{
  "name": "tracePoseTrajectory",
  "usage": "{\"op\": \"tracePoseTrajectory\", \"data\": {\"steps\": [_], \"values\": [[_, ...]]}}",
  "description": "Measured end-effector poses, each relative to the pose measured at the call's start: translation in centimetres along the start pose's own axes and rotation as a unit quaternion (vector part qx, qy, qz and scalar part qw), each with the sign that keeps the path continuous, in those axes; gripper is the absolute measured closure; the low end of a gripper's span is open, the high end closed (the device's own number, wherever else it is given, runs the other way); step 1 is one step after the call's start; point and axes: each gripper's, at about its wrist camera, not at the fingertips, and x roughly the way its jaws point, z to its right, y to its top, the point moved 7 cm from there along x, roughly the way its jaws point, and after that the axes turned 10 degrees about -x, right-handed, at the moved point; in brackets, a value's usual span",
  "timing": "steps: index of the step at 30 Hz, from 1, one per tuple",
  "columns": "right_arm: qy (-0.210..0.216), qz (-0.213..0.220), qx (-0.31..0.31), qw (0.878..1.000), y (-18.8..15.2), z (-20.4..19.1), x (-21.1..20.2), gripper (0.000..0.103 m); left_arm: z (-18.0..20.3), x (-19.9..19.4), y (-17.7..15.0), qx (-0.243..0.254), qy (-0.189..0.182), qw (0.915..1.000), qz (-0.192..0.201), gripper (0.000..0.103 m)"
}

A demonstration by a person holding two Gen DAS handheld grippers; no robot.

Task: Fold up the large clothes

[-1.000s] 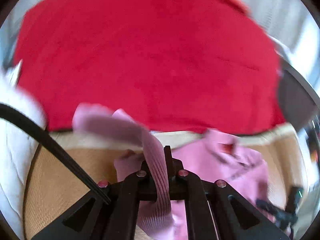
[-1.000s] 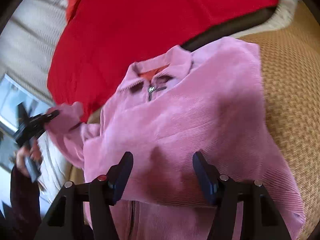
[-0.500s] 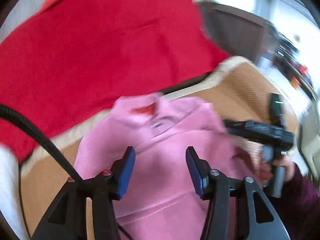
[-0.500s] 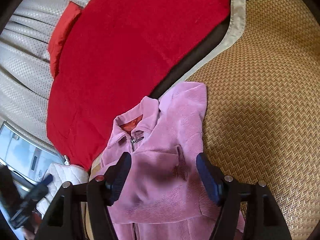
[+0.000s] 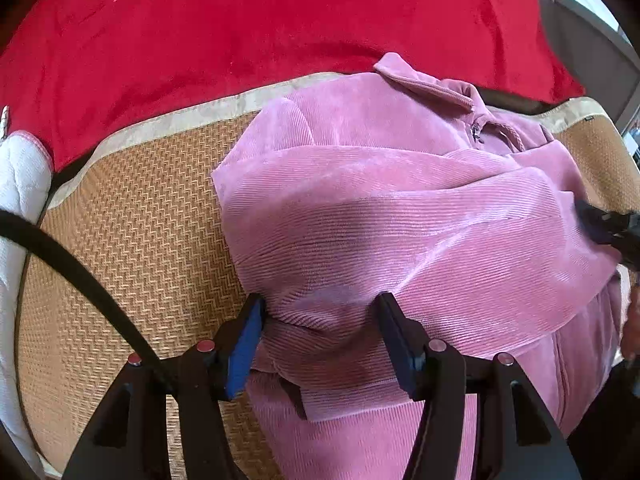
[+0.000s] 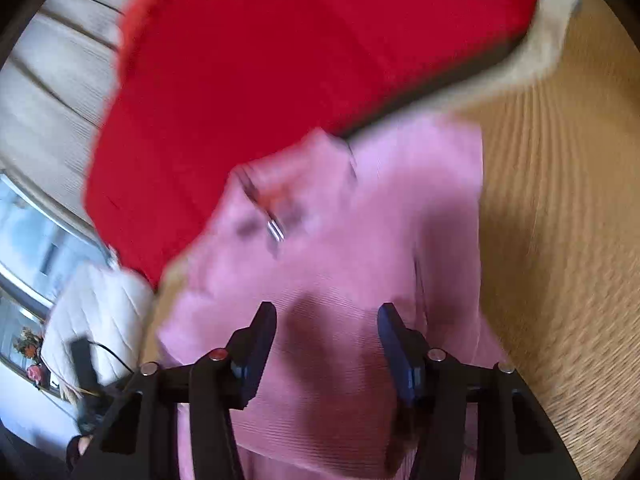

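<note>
Folding the jacket, lying at the mat's red-blanket edge, goes best if both grippers, left and right, jaws apart and empty, clamp the near fabric before lifting.

Woven tan mat with beige border; pink corduroy jacket lying on it, red blanket beyond.
</note>
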Motion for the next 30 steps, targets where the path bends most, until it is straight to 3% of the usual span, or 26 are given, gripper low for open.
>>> {"op": "tracePoseTrajectory", "data": {"steps": [1, 5, 8, 12, 15, 16, 19, 30], "values": [[-0.012, 0.010, -0.001, 1.000, 0.1, 0.1, -0.2, 0.061, 0.0, -0.6, 0.4, 0.002, 0.000, 1.0000, 0.003, 0.044], [0.006, 0.051, -0.008, 0.999, 1.5, -0.8, -1.9, 0.060, 1.0, -3.0, 2.7, 0.012, -0.013, 0.9985, 0.052, 0.042], [0.015, 0.066, -0.036, 0.997, 1.7, -2.0, -2.3, 0.060, 1.0, -2.3, 4.1, -0.005, -0.019, 0.9976, 0.066, 0.040], [-0.003, -0.005, -0.062, 0.998, -0.2, -2.5, 0.6, 0.059, 1.1, 1.7, 3.5, -0.019, -0.011, 0.9997, 0.010, 0.040], [0.004, -0.007, -0.051, 0.999, -0.5, -2.0, 0.5, 0.060, 1.1, 1.3, 2.8, -0.022, -0.011, 0.9996, 0.009, 0.039], [0.008, -0.010, -0.047, 0.999, -0.5, -2.1, 0.0, 0.054, 1.0, 0.6, 2.5, -0.023, -0.015, 0.9996, 0.008, 0.039], [0.030, 0.016, -0.034, 0.999, -0.4, -2.0, -2.2, 0.032, 0.4, -1.8, 1.0, -0.019, -0.027, 0.9993, 0.015, 0.039], [0.066, 0.015, -0.034, 0.997, -4.0, 0.2, -8.7, 0.029, -2.8, -8.7, -11.4, -0.026, -0.085, 0.9959, 0.011, 0.032]]}}
